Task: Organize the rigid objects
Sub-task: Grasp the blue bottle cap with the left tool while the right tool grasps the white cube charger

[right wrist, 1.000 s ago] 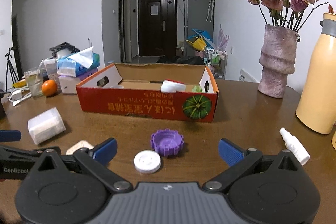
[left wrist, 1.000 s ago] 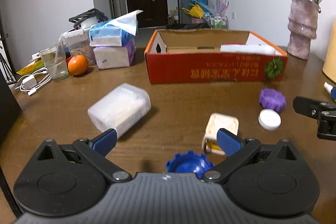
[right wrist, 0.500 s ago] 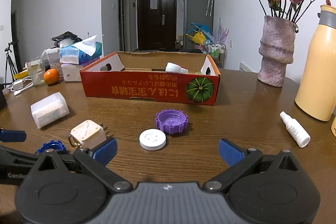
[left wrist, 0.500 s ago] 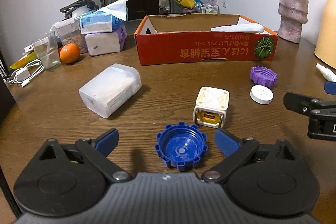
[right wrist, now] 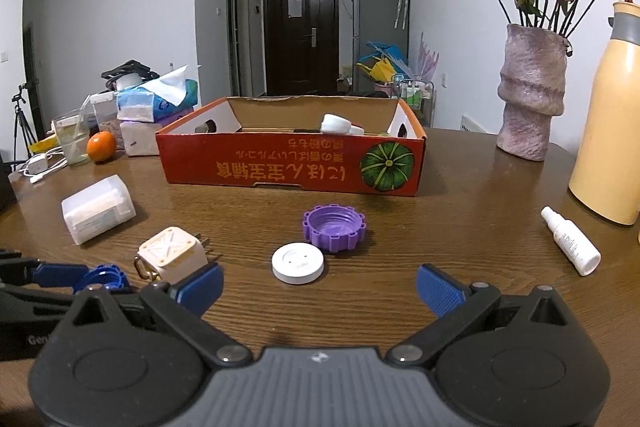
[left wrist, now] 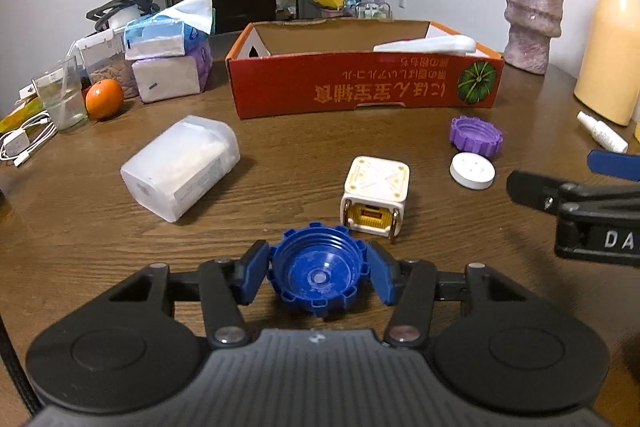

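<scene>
Gripping the blue cap (left wrist: 317, 274) with my left gripper (left wrist: 317, 277), both pads pressed against its ribbed rim low in the left wrist frame, cap open side up on the brown wood table (left wrist: 288, 163). My right gripper (right wrist: 319, 281) hangs with its fingers spread wide and nothing between them, low centre of its own frame. Just above it lie the white disc (right wrist: 297, 262) and the purple cap (right wrist: 334, 228), touching or nearly so. The cream cube charger (left wrist: 376, 195) sits just beyond the blue cap; the frosted plastic box (left wrist: 180, 167) lies on its side at mid left. The red cardboard tray (left wrist: 364, 87) stands at upper centre, something white inside. Far right: the grey vase (right wrist: 530, 95) with dried roses, the yellow flask (right wrist: 612, 115), the small spray bottle (right wrist: 570, 241). Far left: tissue packs (left wrist: 168, 39), an orange (left wrist: 104, 98), a glass (left wrist: 64, 95). Behind, white walls and a dark door (right wrist: 302, 35).
</scene>
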`<state>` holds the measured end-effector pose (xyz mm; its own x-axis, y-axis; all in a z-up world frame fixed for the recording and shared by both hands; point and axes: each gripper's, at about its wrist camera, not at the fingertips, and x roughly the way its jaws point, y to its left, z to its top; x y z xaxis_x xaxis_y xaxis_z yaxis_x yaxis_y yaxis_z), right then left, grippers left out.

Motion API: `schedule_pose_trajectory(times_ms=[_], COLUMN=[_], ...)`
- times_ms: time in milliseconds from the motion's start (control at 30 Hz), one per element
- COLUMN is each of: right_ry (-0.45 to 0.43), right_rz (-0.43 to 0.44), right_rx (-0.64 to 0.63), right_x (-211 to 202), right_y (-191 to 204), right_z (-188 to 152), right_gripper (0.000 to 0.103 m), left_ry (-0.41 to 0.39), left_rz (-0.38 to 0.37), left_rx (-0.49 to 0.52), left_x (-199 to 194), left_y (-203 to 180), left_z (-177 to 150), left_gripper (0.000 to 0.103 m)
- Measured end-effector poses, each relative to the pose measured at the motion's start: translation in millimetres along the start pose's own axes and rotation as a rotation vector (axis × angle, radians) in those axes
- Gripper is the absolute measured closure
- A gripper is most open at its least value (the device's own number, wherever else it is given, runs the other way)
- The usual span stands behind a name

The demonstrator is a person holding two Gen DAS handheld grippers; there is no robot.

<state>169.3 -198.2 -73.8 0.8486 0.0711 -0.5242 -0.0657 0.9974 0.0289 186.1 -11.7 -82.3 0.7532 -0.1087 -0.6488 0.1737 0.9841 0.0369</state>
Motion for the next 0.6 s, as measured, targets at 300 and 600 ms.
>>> schedule_pose_trajectory(times_ms=[300, 600], right_ry=[0.007, 0.029], right_rz=[0.045, 0.097], right_rx=[-0.007, -0.054], right_x=[6.5, 21.2], right_y=[11.7, 42.0], right_z=[-0.7, 0.8], right_gripper=[0.000, 0.001], left_ry=[-0.057, -0.086], left_rz=[0.036, 0.080], left_rx=[-0.033, -0.091], left_x=[-10.5, -17.1], left_y=[24.0, 61.4], left_z=[5.3, 8.7], left_gripper=[0.049, 0.049])
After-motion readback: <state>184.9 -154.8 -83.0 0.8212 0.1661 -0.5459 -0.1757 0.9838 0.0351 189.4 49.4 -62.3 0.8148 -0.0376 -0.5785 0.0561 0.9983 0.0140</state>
